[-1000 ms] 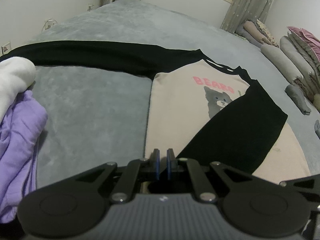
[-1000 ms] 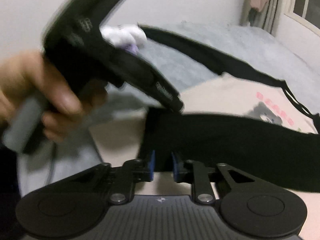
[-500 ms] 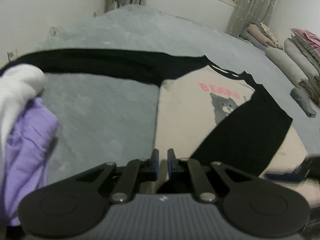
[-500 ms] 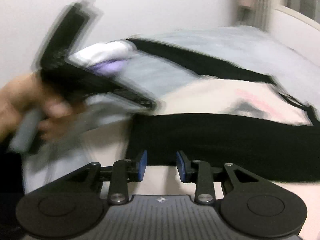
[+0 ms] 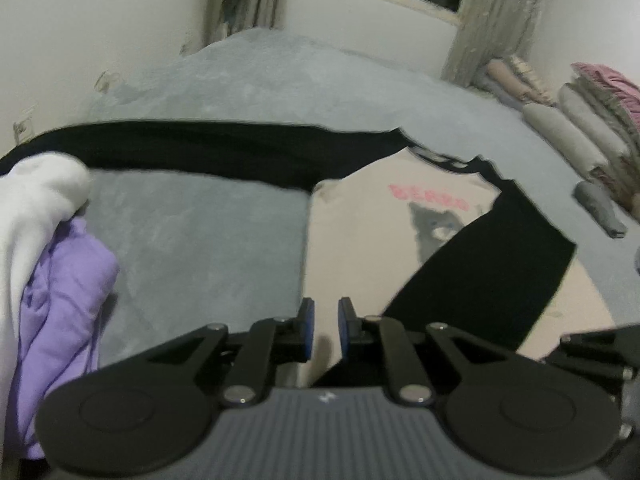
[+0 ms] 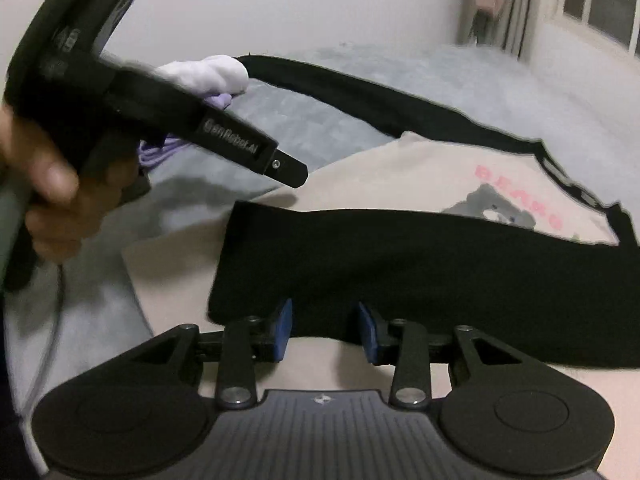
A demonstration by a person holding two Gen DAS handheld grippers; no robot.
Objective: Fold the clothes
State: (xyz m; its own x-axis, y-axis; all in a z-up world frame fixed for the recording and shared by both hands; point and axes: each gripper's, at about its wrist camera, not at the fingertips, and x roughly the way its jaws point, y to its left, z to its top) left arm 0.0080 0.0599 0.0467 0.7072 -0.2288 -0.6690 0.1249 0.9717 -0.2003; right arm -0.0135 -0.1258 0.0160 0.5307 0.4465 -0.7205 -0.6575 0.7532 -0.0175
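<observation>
A raglan sweatshirt [image 5: 360,248] is lying spread flat on a bed [image 5: 192,240] covered in a soft, plush grey blanket. Its body is a smooth beige knit printed with pink lettering and a grey bear face; the sleeves and neckline are matte black. One black sleeve [image 6: 440,264] is lying folded diagonally across the sweatshirt's chest, while the other sleeve [image 5: 192,152] is stretching straight out from the shoulder over the grey blanket. Beyond that outstretched cuff, a crumpled heap of fluffy white cloth [image 5: 36,200] and thin lilac fabric [image 5: 64,288] is sitting. The left tool [image 5: 324,330] is hovering over the sweatshirt's beige hem, its blue pads a narrow gap apart and clamping nothing. The right tool [image 6: 325,330] is opening at the folded sleeve's lower edge; its pads are not pressing on the fabric. Past the sweatshirt's far side, rolled bedding [image 5: 568,132] is lining the wall.
</observation>
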